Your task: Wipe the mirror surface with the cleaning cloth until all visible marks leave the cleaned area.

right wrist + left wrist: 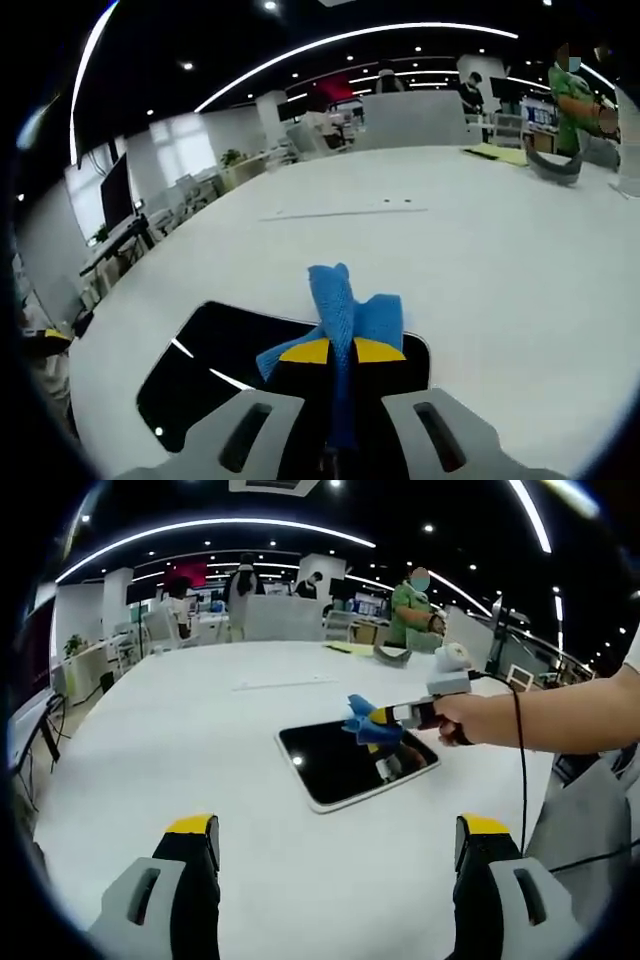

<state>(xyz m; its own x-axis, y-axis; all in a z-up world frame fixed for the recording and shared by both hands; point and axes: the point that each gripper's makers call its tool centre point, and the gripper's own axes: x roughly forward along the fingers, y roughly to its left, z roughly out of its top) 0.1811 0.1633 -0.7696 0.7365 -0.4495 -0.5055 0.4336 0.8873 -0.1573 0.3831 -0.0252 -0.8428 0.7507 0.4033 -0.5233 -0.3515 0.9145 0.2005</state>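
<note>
Right gripper view: my right tool [341, 352] pinches the soft, light cleaning cloth [345, 310] above the probably fragile mirror [215, 365]; left tool [335, 842] gapes empty.

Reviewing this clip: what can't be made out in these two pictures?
- Marks on the mirror: its dark, reflective face shows none clearly in the left gripper view.
- Mirror's near edge, right gripper view: hidden behind the right gripper and blue cloth.
- Cloth-to-glass contact: cannot tell in either view.
</note>
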